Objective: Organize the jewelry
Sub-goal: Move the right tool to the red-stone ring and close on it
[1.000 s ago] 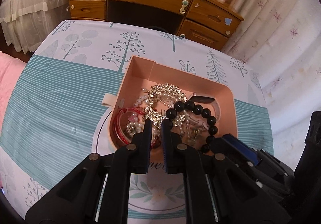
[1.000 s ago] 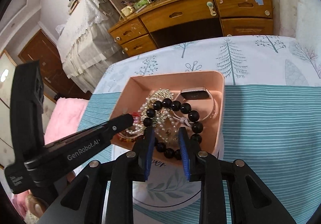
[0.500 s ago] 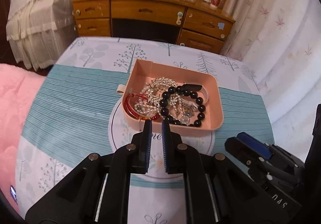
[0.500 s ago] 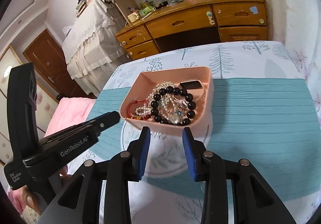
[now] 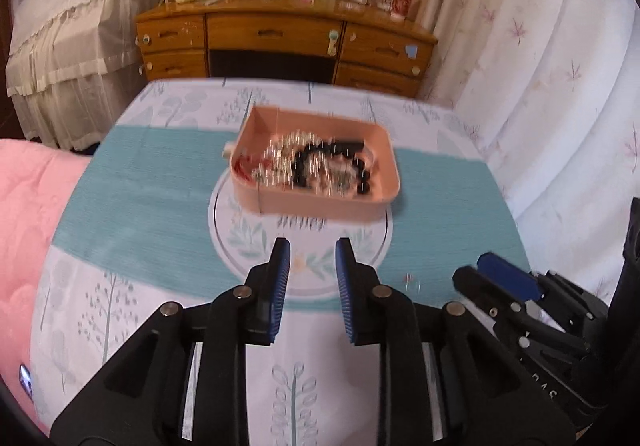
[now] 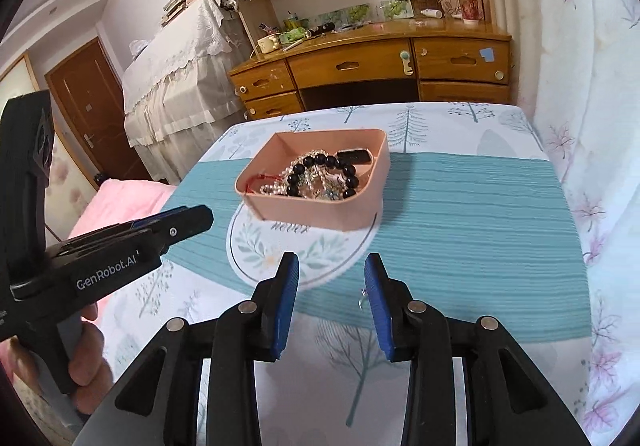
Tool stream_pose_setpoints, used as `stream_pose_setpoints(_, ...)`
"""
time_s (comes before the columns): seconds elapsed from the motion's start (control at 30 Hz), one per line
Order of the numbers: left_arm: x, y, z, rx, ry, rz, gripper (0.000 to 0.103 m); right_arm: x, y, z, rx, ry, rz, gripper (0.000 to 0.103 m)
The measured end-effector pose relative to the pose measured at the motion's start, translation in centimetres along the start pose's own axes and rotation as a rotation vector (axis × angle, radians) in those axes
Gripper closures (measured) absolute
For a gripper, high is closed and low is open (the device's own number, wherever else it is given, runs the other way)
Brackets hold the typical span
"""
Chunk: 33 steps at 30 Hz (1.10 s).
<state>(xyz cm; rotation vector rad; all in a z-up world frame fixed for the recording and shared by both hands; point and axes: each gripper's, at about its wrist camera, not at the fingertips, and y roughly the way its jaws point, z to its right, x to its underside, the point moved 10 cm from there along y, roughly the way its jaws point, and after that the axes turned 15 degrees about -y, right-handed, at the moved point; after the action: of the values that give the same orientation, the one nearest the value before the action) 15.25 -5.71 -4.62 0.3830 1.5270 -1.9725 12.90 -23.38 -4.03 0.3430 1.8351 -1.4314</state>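
Left gripper (image 5: pixel 308 246): jaws opening, nothing between them; held over the table, short of the tray.
Right gripper (image 6: pixel 330 260): jaws parted, nothing between them; held above the table, short of the tray.
Tray (image 6: pixel 320 212): pink, rectangular, standing on the round printed emblem of the tablecloth (image 6: pixel 460 206), ahead of both grippers.
Jewelry (image 6: pixel 316 178): heaped inside the tray; a black bead bracelet (image 6: pixel 320 162) lies on top of pearl strands, a red cord sits at the left side.
Small hook-shaped item (image 6: pixel 363 300): lies on the cloth just beside the right gripper's right finger; type cannot be told.
Hand (image 6: pixel 86 362): grips the left gripper's handle.
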Motion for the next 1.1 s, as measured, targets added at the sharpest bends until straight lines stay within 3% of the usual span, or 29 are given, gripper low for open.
stream_pose_setpoints(0.1,1.6,0.4,-0.6,-0.014,-0.007,-0.043,0.083,1.4,-0.4,-0.4,0.01,-0.014,-0.006,0.068)
stream_pose_setpoints(0.27,3.0,1.2,-2.2,-0.071,-0.004,0.008,0.082,3.0,0.3,-0.5,0.047,-0.047,-0.025,0.068)
stream_pose_setpoints(0.5,4.9,3.9,-3.1,-0.079,-0.017,-0.065,0.082,4.1,2.2,0.1,0.089,-0.049,-0.049,0.068)
stream_pose_setpoints(0.7,6.0,5.9,-3.1,-0.079,-0.012,-0.108,0.082,4.5,4.0,0.5,0.104,-0.055,-0.069,0.061)
stream_pose_setpoints(1.1,6.1,7.5,-3.3,-0.058,-0.032,-0.119,0.082,4.6,6.9,1.0,0.13,-0.088,-0.08,0.061)
